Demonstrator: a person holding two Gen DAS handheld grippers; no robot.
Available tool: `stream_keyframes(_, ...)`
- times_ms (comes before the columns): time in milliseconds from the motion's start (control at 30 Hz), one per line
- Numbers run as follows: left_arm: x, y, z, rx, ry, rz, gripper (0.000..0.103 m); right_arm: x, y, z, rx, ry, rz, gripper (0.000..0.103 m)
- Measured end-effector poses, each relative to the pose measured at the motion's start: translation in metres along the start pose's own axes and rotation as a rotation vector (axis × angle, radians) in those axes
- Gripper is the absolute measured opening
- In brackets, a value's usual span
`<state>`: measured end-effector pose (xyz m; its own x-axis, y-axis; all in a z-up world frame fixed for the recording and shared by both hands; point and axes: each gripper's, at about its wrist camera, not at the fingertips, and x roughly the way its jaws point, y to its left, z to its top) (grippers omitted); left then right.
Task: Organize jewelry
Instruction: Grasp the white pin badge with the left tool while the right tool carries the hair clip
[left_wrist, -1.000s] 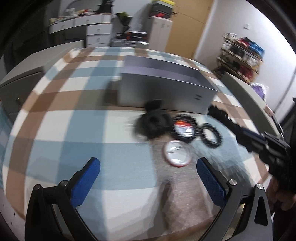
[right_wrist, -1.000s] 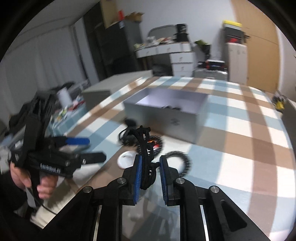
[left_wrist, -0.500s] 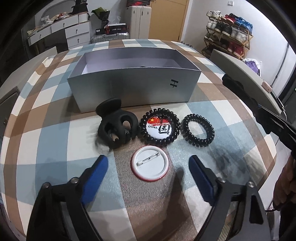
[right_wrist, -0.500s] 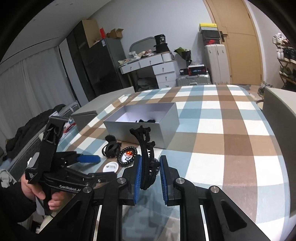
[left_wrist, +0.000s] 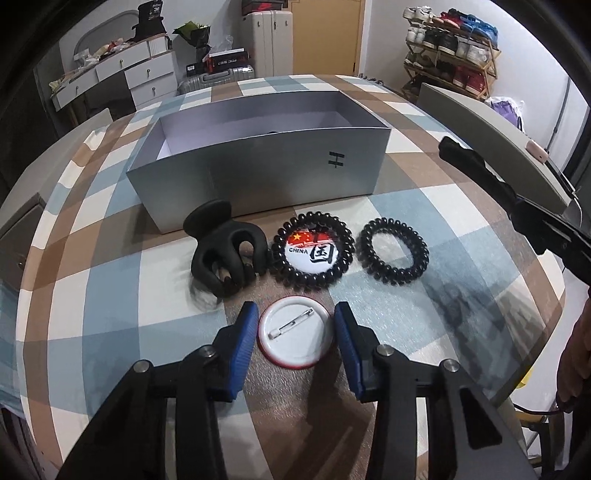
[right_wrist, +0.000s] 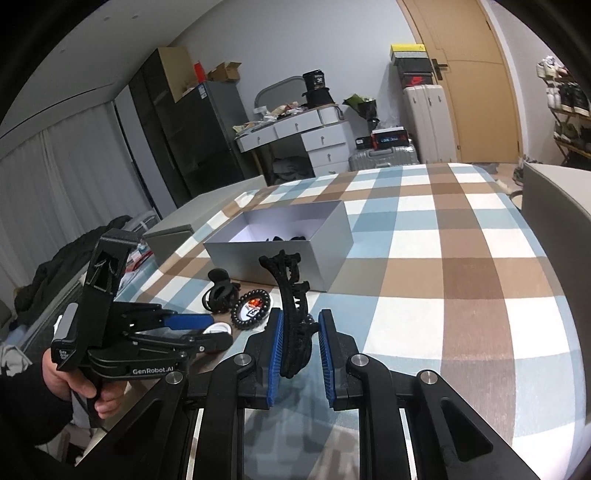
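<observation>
The left hand-held gripper (left_wrist: 295, 334) is closing, its 2 blue pads either side of the white pin badge (left_wrist: 295, 334) lying face down on the checked bench (left_wrist: 110, 295), not yet pressing it. The right hand-held gripper (right_wrist: 300, 349) is clamped narrow on a black toothed hair clip (right_wrist: 291, 295). The grey box (left_wrist: 258, 181) stands behind the remaining pieces.

In the left wrist view the grey box (left_wrist: 258, 177) walls off the upper centre. Before it, claw clip (left_wrist: 225, 254), badge-filled coil hair tie (left_wrist: 312, 254) and second coil hair tie (left_wrist: 394, 251) crowd mid-frame. Checked tablecloth (left_wrist: 92, 295) lies bare at left and lower right.
</observation>
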<state>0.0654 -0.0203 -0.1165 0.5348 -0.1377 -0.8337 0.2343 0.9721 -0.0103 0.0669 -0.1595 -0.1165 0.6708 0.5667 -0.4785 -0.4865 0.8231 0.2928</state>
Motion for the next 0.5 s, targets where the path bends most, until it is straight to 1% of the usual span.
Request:
stream_keyframes(133,-0.009,-0.004,-0.001,0.012,-0.019,0.006,0.037,-0.004,0.003,0.0,-0.003,-0.005,0.0,0.018)
stream_keyframes(233,-0.017,-0.002,0.0,-0.001,-0.039,0.001,0.037,-0.006,0.005,0.003,-0.005,-0.014,0.002,0.018)
stream_keyframes(500,-0.048,0.009,0.009,-0.03,-0.121,-0.009,0.037,-0.011,0.021,0.014,-0.029,-0.032,0.014,0.018)
